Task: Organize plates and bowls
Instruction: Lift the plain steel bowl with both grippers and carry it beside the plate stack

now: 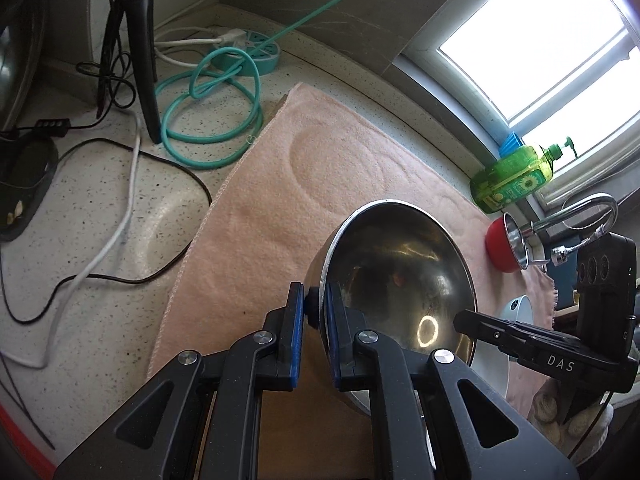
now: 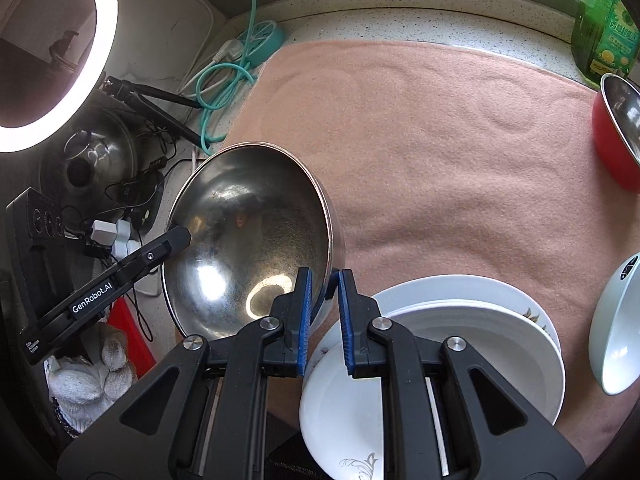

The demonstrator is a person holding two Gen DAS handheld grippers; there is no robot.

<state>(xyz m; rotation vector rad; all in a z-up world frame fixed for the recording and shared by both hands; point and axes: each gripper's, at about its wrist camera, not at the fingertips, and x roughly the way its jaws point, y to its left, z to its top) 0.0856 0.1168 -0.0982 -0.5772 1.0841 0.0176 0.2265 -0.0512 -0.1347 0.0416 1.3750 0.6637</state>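
Both grippers pinch opposite rims of the steel bowl (image 2: 248,236), held tilted above the pink towel (image 2: 440,140). The left gripper (image 1: 314,304) and right gripper (image 2: 325,292) have jaws nearly closed on it. White plates (image 2: 460,320) lie stacked near right.

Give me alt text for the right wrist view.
Both claws, right and left, pinch opposite rims of a steel bowl above a pink towel. Stacked white plates lie below right, beside a red bowl.
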